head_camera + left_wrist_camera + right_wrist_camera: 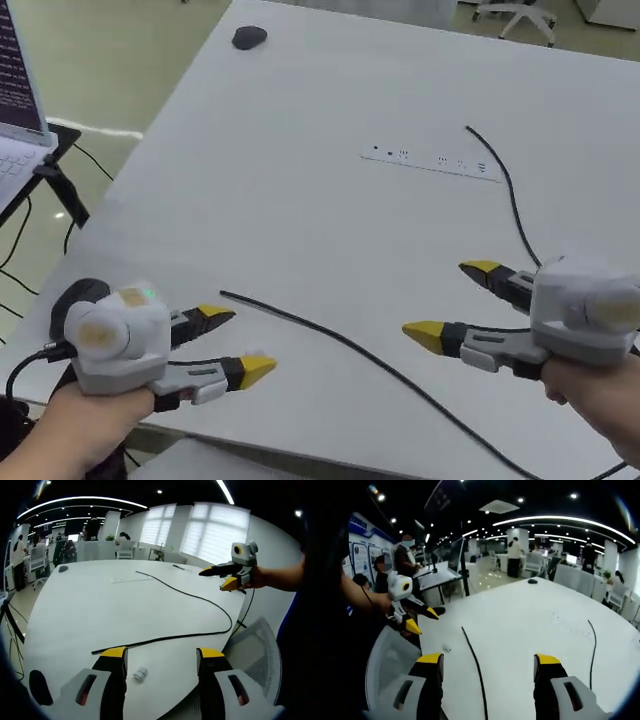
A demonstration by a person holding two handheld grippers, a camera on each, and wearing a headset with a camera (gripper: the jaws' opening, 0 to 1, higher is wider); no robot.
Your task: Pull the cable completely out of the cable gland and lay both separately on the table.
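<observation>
One black cable (340, 340) lies loose on the white surface (300, 200). One end points toward the near left edge, and the rest runs off to the right, curves round and heads back up the surface toward the far side. In the left gripper view the cable (175, 637) makes this single long bend. One small pale cable gland (140, 674) lies apart from it, just short of the cable's near end and close to the surface's edge. The right gripper view shows the same gland (447, 649) beside the cable (475, 670), not touching it. There are two grippers, both held above the surface with nothing in them. The left gripper (245, 340) has its jaws spread wide, near the cable's end. The right gripper (445, 298) also has its jaws apart, over the cable's far stretch. Farther back sit one white power strip (430, 163) and one dark mouse (249, 38).
</observation>
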